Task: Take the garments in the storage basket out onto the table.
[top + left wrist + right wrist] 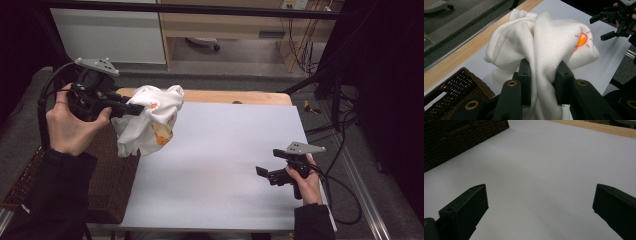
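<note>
While right gripper [263, 173] gapes, left gripper [541, 82] pinches white cloth [541, 42].

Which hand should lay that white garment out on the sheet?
Left. The left tool is already shut on the white garment, holding it above the white sheet. The right tool is open and empty, low over the sheet.

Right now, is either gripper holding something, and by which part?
The left gripper holds the white cloth by a bunched fold, lifted above the table's left edge. The right gripper is open and holds nothing.
</note>
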`<state>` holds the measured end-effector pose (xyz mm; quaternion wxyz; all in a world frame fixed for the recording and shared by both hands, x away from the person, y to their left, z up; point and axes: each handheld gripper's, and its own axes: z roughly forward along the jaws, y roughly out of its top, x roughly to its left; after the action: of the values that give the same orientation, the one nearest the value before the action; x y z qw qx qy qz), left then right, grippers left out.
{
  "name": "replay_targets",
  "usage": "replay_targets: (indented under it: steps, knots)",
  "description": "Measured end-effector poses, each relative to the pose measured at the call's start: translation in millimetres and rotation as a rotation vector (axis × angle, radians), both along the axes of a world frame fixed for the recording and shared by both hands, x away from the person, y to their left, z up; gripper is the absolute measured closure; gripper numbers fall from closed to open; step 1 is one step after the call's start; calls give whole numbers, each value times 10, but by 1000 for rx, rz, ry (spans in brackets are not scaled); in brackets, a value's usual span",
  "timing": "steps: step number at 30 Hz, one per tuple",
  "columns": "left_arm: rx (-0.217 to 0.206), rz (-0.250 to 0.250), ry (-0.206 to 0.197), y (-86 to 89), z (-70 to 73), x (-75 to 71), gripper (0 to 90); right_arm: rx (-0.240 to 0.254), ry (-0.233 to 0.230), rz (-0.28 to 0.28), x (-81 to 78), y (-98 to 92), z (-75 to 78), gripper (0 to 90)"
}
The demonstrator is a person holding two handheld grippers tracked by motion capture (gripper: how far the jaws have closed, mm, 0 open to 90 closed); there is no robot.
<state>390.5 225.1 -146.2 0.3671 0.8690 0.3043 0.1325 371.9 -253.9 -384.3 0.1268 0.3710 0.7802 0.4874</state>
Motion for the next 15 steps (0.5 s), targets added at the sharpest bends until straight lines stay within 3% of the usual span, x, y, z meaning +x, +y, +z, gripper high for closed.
replay_targets:
  steps: [15]
  knots:
    - [5, -61, 14, -335, -90, 60, 703, 0, -2, -1, -2, -7, 3, 7]
